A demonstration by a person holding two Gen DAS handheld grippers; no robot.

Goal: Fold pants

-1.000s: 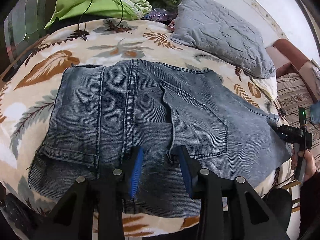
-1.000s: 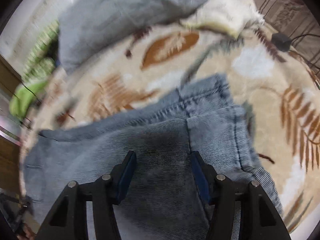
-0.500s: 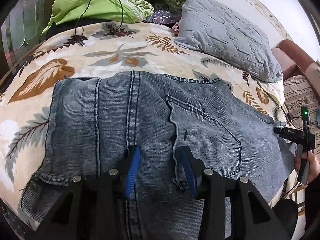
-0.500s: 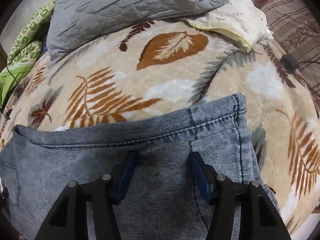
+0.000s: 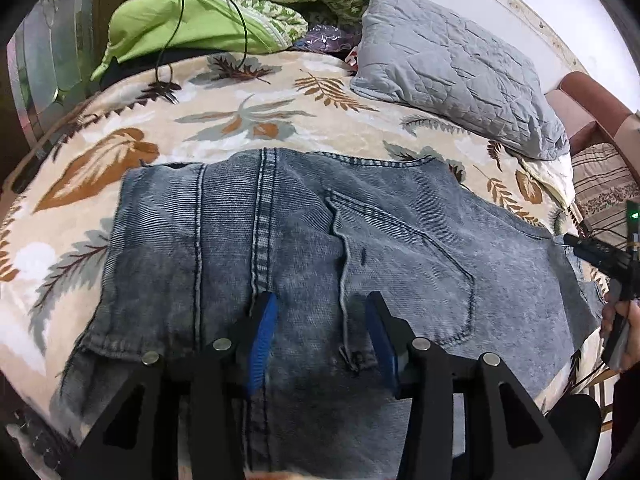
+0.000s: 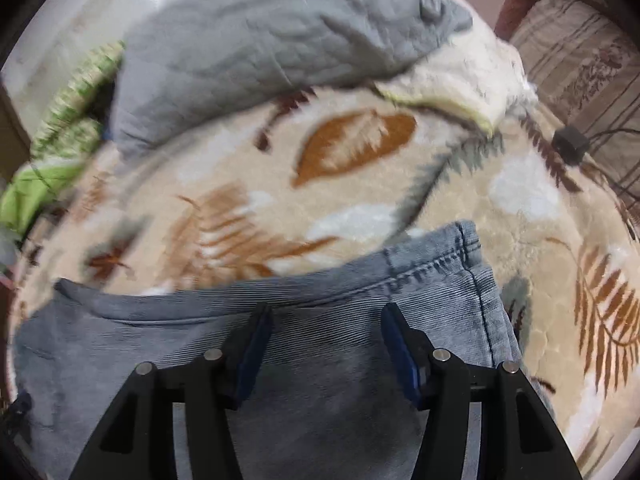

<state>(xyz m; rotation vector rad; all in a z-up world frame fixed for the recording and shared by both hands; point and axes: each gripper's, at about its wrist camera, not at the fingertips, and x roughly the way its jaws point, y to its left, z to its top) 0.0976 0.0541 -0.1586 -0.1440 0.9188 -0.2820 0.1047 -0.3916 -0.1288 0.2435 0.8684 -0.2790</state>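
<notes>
Blue-grey jeans (image 5: 320, 240) lie folded flat on a leaf-patterned blanket (image 5: 240, 120), back pocket (image 5: 412, 280) facing up. My left gripper (image 5: 320, 304) hovers over the seat seam beside that pocket. Its jaws are opening, with denim under them but nothing pinched. In the right wrist view the jeans (image 6: 400, 292) end in a stitched edge. My right gripper (image 6: 326, 314) stands open just short of that edge, its blue pads clear of the cloth. The right gripper (image 5: 600, 252) also shows at the far right of the left wrist view, held by a hand (image 5: 624, 332).
A grey quilted pillow (image 5: 448, 64) and green bedding (image 5: 192, 28) with a black cable (image 5: 240, 28) lie at the head of the bed. A black plug block (image 6: 568, 144) sits near a striped cushion (image 6: 580, 60) at the right.
The left jaws have spread wider over the denim. The right gripper has shifted, with its view now blurred, and its jaws keep the same gap.
</notes>
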